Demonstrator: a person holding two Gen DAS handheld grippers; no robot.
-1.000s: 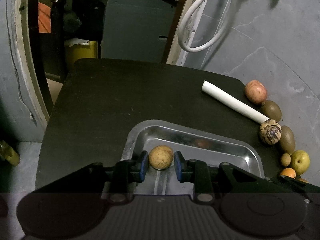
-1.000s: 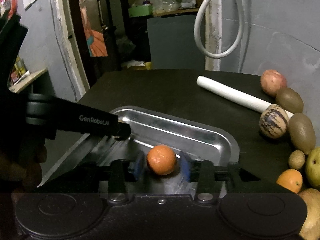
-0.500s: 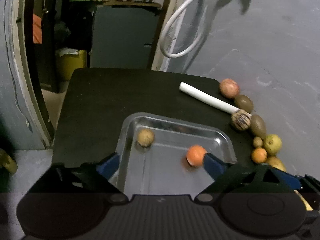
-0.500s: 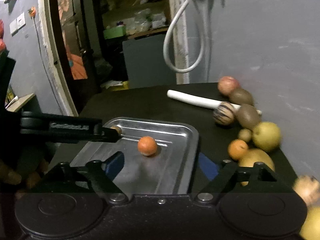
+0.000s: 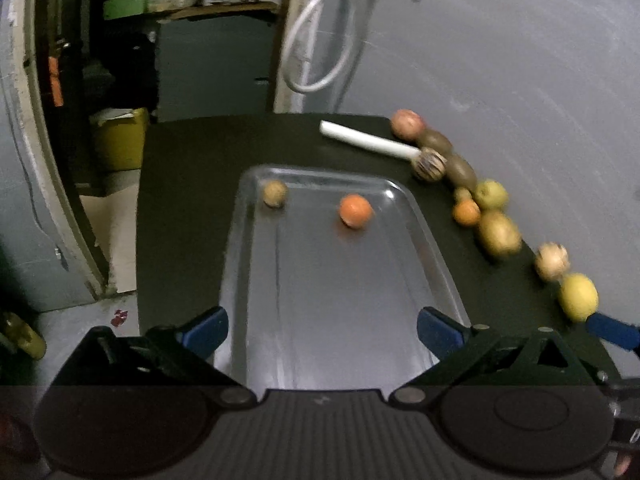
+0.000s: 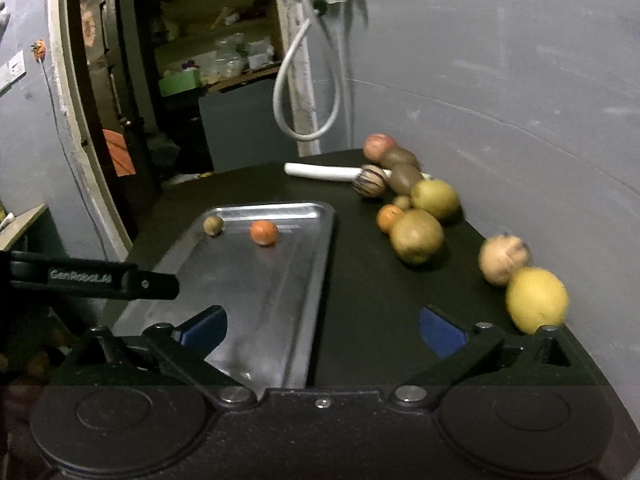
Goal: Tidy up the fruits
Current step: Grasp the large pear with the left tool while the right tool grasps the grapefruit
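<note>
The left gripper [image 5: 322, 330] stands wide, its blue pads well apart with nothing between them; its jaws have just been opening. It points down along a metal tray [image 5: 436, 252], whose near end lies right under the gap between the pads. Far ahead, at the tray's far end, lie two fruits apart from each other: a small tan fruit [image 5: 274, 193] ahead and slightly left, near the far left corner, and an orange [image 5: 355, 210] ahead and slightly right. Nothing else lies in the tray.

The right gripper [image 6: 323, 328] is also wide and holds nothing; its jaws too have just been opening. Its left pad hangs over the tray's [image 6: 320, 256] near right part, its right pad over the bare black table [image 6: 360, 288]. From here the orange [image 6: 264, 232] and the tan fruit [image 6: 213, 225] sit ahead and left. The left gripper's black body crosses this view at left, just beside the right gripper's left finger.

Ahead and right of both grippers, off the tray, a row of loose fruit follows the table's edge by the grey wall: a yellow fruit [image 6: 536, 300] nearest, then a pale round fruit [image 6: 502, 258], a green-brown fruit [image 6: 416, 236], a second orange [image 6: 389, 218], and darker ones beyond, ending by a white tube [image 6: 320, 171].
</note>
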